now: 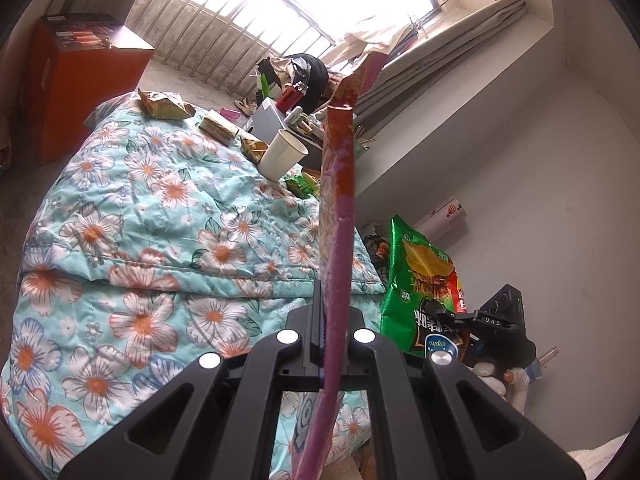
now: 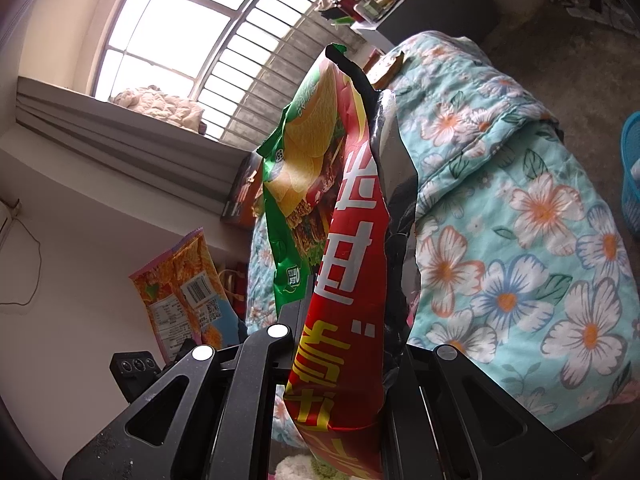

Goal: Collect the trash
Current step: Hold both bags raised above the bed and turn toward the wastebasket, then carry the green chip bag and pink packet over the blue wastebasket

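Above the floral quilt, L gripper was clenched on a pink-orange snack bag, R gripper on a green-red chip bag. Best kept both pinched w/o slack til over a bin; cup & wrappers left on bed.

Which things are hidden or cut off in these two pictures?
- Left wrist view: the pink wrapper, seen edge-on, shows no print; it hides the left gripper fingers.
- Right wrist view: the green and red chip bag hides the bed behind; the blue basket is cut off.
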### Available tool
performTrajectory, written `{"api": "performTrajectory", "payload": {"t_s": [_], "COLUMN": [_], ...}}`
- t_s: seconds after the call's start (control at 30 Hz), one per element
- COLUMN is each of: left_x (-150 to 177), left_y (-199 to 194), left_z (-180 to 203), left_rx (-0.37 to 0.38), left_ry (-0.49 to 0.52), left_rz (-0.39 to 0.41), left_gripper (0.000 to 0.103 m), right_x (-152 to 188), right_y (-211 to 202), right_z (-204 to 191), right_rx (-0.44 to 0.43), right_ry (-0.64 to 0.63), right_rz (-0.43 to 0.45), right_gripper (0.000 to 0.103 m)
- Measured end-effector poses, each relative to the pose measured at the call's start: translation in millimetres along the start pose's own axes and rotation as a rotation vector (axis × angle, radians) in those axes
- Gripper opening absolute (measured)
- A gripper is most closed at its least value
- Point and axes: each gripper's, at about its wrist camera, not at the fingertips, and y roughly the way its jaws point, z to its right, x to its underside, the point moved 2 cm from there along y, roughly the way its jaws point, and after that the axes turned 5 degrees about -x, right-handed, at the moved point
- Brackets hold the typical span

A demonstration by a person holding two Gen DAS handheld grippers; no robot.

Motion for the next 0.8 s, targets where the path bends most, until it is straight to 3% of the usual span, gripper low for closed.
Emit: {"api": "performTrajectory", "payload": {"t_s": [0.37,0.8], "left_x": [-2.1,-15.3], "left_y": [7.8,34.5], "left_z": [13.0,47.2], "left_rx": [0.041,0.097], "left_ry": [0.039,0.125], "left_rz": [-0.009,-0.040], "left_gripper": [0.000,0.000], "right_x": [9.3,19.6], "right_y": [-20.9,-60.3], "right_z": [1.4,23.4], "right_rx": [0.021,0.053], "right_ry": [0.006,0.066], "right_rz": [0.039,0.146], "right_gripper": [0.005,0.005]}}
